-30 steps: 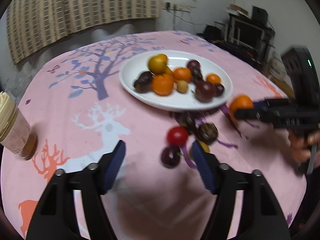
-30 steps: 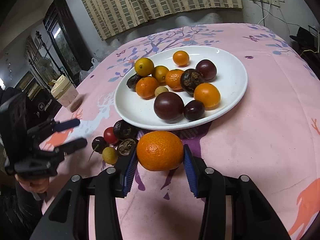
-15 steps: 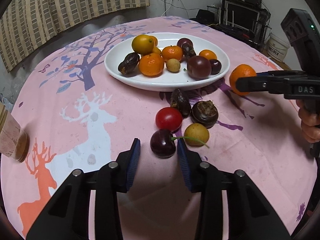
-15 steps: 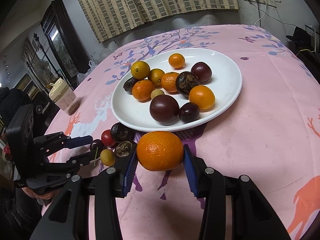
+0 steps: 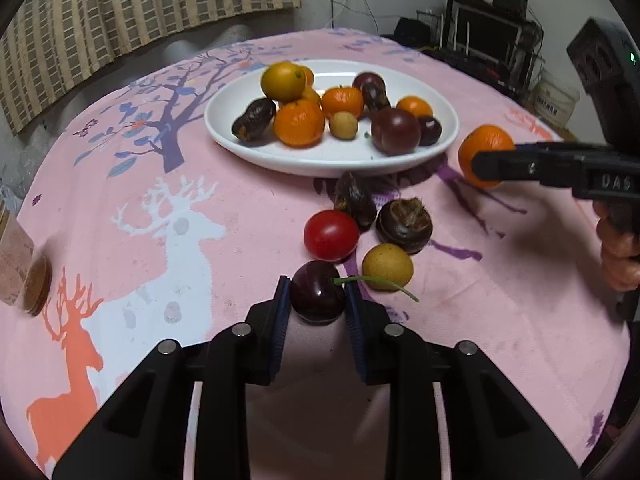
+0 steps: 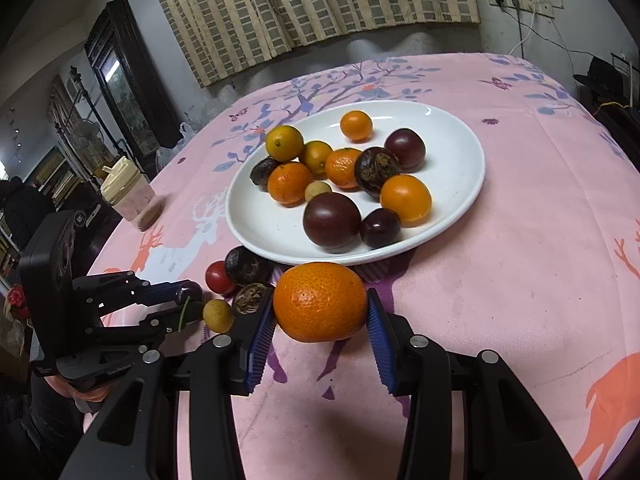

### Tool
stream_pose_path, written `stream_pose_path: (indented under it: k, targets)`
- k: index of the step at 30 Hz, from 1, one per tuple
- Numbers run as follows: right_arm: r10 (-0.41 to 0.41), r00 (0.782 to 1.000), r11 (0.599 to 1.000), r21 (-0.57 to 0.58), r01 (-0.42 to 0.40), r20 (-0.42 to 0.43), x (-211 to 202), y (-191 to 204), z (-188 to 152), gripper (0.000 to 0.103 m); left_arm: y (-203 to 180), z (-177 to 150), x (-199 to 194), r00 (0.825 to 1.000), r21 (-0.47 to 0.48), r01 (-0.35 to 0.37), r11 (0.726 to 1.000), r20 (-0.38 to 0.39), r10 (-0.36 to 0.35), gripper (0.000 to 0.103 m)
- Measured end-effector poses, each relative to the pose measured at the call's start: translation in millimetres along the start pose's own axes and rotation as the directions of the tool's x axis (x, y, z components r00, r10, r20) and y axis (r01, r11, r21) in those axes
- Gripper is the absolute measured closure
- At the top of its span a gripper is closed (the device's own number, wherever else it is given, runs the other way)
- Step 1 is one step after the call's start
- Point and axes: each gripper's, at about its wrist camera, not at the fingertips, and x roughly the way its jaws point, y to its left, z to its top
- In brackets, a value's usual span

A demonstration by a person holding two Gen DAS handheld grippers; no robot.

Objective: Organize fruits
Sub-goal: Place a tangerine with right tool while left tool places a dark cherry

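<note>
- Left gripper [image 5: 317, 300], lower centre of the left wrist view: the two blue pads sit against either side of a dark cherry [image 5: 317, 297], clamped on it at cloth level. Its green stem trails toward the right of the frame.
- Right gripper [image 6: 320, 312], lower centre of the right wrist view: clamped on a mandarin [image 6: 320, 301], apparently held clear of the pink tablecloth [image 6: 520, 280], judging by the shadow beneath.
- Loose fruit just beyond the cherry: a yellow longan [image 5: 387, 267] to its right, a red tomato [image 5: 331, 235] directly ahead, then a dark round fruit [image 5: 405, 220] and a wrinkled dark fruit [image 5: 355, 201], the last nearly at the plate's edge.
- White plate [image 6: 460, 184], centre of both views: its near rim lies directly ahead of the mandarin and just beyond it. The bare right portion appears to offer the shortest placement.
- Governing relation: the right gripper is the nearer to the plate; the left must carry the cherry over the loose fruit, up-frame and slightly right.
- Lidded jar [image 6: 128, 196], far left of the frame, stands well apart.
</note>
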Motion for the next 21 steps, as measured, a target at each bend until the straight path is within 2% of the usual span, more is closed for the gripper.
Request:
stream_pose_path:
  k: [2, 5, 9, 14, 18, 21]
  targets:
    - [0.015, 0.999, 1.0, -0.017, -0.015, 0.037, -6.4, 4.3, 0.9, 0.058, 3.1, 2.1, -12.3, 0.999, -0.035, 0.033, 0.999, 0.043, -0.032, 0.076]
    - [0.039, 0.99, 0.999, -0.042, -0.033, 0.136, -16.7, 11.6, 12.4, 0.058, 6.5, 19.4, -24.8, 0.992, -0.071, 0.078, 0.994, 0.102, -0.071, 0.076]
    - [-0.027, 0.976, 1.0, -0.006, 0.029, 0.218, -12.9, 4.9, 42.6, 0.058, 6.6, 67.0, -20.9, 0.986, -0.098, 0.084, 0.992, 0.152, -0.068, 0.076]
    - [-0.114, 0.973, 0.993, 0.064, 0.103, 0.2, 17.0, -24.3, 77.2, 0.058, -5.1, 126.3, 11.9, 0.984, -0.098, 0.071, 0.993, 0.168, -0.054, 0.076]
    - [-0.134, 0.978, 0.989, 0.079, 0.123, 0.161, 37.5, -43.5, 86.0, 0.058, -11.6, 146.9, 41.2, 0.99, -0.086, 0.031, 0.996, 0.137, -0.019, 0.076]
    - [-0.132, 0.977, 0.989, 0.085, 0.119, 0.167, 39.8, -45.3, 84.5, 0.057, -8.8, 154.4, 53.9, 0.993, -0.093, 0.032, 0.995, 0.116, -0.021, 0.076]
